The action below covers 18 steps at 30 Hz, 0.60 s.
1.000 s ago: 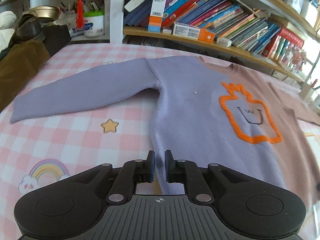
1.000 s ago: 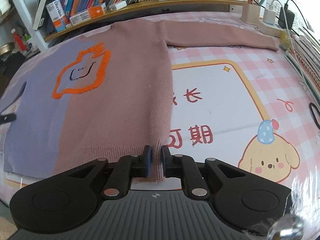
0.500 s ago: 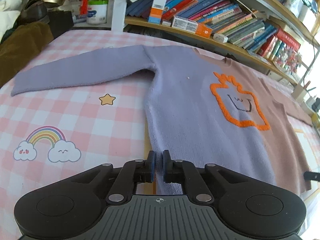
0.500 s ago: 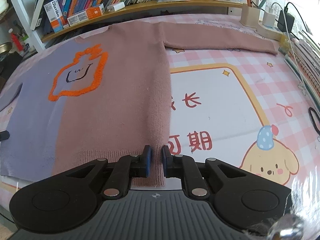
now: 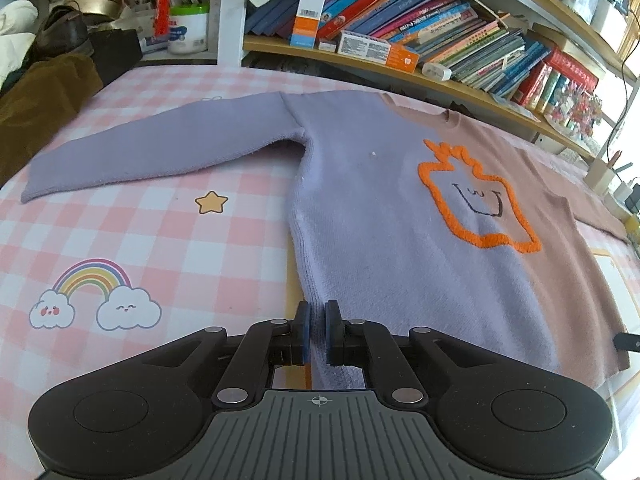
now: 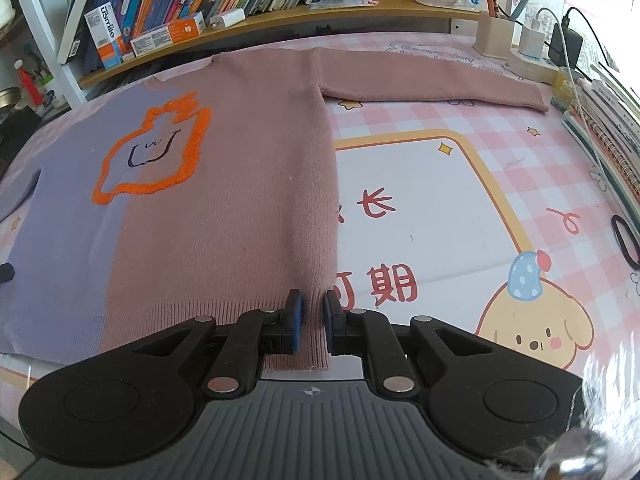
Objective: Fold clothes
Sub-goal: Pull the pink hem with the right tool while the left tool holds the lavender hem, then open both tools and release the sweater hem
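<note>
Left wrist: left gripper (image 5: pixel 316 334) pinches the sweater (image 5: pixel 380 208) hem (lilac corner); right gripper (image 6: pixel 311 328) clamps the brown corner.

A wooden bookshelf (image 5: pixel 400 60) packed with leaning books runs along the far edge of the pink checked tabletop (image 5: pixel 160 248). A white upright post (image 5: pixel 230 12) stands at the bookshelf's left end. Bright daylight falls at its right end.

Pink checked cloth (image 5: pixel 168 248) covering tabletop, showing rainbow with clouds (image 5: pixel 94 300), yellow star (image 5: pixel 211 202), cartoon puppy (image 6: pixel 532 320). Bookshelf (image 5: pixel 400 68) running behind, books (image 5: pixel 460 40) leaning in rows, white tub (image 5: pixel 188 28) sitting at left end. Brown garment (image 5: pixel 40 104) lying at far left edge. Pen holder (image 6: pixel 494 34), chargers (image 6: pixel 564 46), notebooks (image 6: pixel 608 128) sitting along right edge.
</note>
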### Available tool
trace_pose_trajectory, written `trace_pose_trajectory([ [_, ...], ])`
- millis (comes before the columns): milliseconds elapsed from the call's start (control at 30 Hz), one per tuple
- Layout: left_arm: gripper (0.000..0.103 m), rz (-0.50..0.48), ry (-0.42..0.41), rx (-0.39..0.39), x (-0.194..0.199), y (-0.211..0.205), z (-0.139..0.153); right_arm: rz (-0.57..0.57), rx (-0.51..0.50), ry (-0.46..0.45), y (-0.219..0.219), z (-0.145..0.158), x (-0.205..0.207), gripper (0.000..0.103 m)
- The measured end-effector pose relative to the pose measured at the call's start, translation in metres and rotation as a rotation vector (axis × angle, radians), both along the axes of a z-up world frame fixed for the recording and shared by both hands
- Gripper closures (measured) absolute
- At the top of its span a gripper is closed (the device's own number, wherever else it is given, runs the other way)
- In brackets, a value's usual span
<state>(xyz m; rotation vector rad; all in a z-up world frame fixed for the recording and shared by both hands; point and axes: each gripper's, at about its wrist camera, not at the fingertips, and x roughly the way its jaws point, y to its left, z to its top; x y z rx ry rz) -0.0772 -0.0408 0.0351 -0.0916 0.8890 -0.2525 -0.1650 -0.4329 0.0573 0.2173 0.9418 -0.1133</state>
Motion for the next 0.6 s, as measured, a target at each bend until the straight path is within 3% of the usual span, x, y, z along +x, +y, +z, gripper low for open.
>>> trace_pose_trajectory([
  [100,0.094,0.0,0.003,-0.007,0.0,0.001,0.0,-0.017,-0.004,-0.001,0.001,0.0,-0.001,0.091],
  [200,0.091,-0.004,0.002,-0.015,0.0,0.002,0.003,-0.045,-0.014,-0.016,0.002,0.004,-0.005,0.073],
  [267,0.082,-0.01,-0.005,-0.018,-0.001,0.002,0.007,-0.061,-0.022,-0.036,0.003,0.01,-0.008,0.062],
  [400,0.05,-0.034,-0.046,-0.019,-0.005,-0.002,0.018,-0.093,-0.041,-0.077,0.009,0.022,-0.013,0.04],
  [467,0.044,-0.054,-0.066,-0.015,-0.007,-0.006,0.023,-0.105,-0.049,-0.099,0.014,0.028,-0.016,0.03],
  [600,0.035,-0.09,-0.087,-0.004,-0.012,-0.011,0.028,-0.12,-0.063,-0.123,0.026,0.035,-0.021,0.023],
])
